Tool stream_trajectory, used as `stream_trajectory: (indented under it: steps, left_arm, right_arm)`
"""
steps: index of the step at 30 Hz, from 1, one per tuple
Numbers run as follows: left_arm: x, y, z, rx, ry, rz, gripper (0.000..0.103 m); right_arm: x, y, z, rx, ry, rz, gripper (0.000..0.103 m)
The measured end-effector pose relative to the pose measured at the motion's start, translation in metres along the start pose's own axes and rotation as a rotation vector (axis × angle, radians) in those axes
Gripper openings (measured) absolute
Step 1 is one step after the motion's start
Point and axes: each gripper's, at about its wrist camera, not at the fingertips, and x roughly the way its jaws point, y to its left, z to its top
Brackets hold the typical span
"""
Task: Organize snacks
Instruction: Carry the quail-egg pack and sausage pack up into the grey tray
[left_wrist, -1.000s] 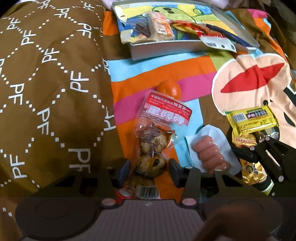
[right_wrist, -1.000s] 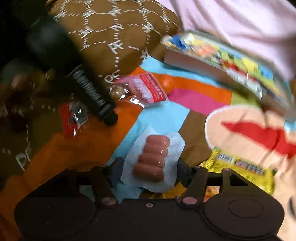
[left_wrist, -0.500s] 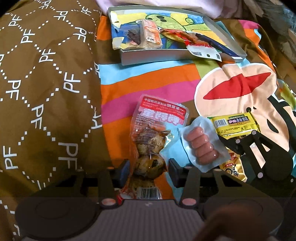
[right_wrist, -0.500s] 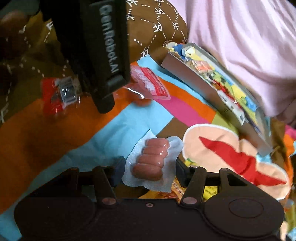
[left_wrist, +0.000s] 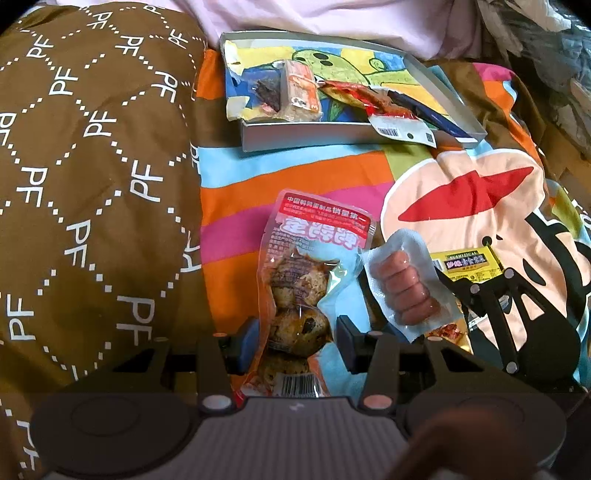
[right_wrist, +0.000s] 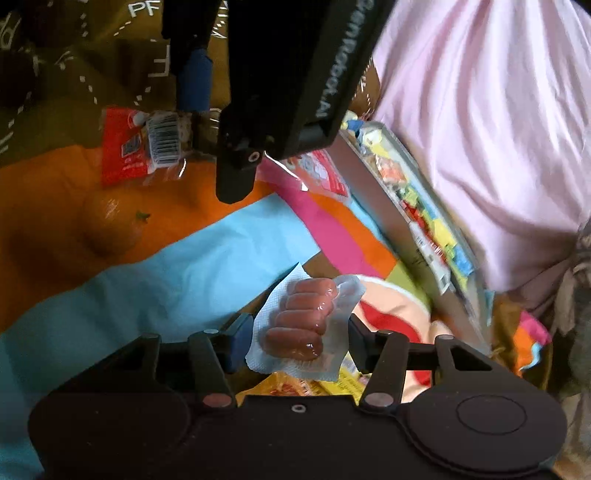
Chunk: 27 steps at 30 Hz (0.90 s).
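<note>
Left wrist view, from left to right: the left hand-held gripper (left_wrist: 295, 341) clamps the lower part of the egg pack (left_wrist: 301, 295), which points toward 12 o'clock at the tray (left_wrist: 314, 134). At about 2 o'clock the right hand-held gripper (right_wrist: 295, 341) pinches the sausage pack (right_wrist: 303, 325) by its edges, lifted off the bedspread (left_wrist: 295, 173). Best, I judge, to carry both high over the near rim (a dangling end could snag), lower each flat onto bare tray floor, then release.

Sausage pack (right_wrist: 301, 328) now lifted higher.
</note>
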Motion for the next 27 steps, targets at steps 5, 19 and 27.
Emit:
stream_trajectory:
  steps: [5,19,27]
  left_arm:
    - [-0.003,0.002,0.002,-0.021,-0.032,0.006,0.049]
    - [-0.013,0.011,0.048,-0.184,-0.238,-0.016,0.049]
    - [-0.005,0.018,0.111,-0.232,-0.364,0.019,0.049]
  right_arm:
    - [-0.003,0.001,0.0,-0.042,-0.026,-0.043,0.055]
    - [-0.008,-0.034,0.011,0.015,-0.116,-0.195,0.056]
    - [0.025,-0.079,0.045,0.073,-0.182,-0.295,0.056]
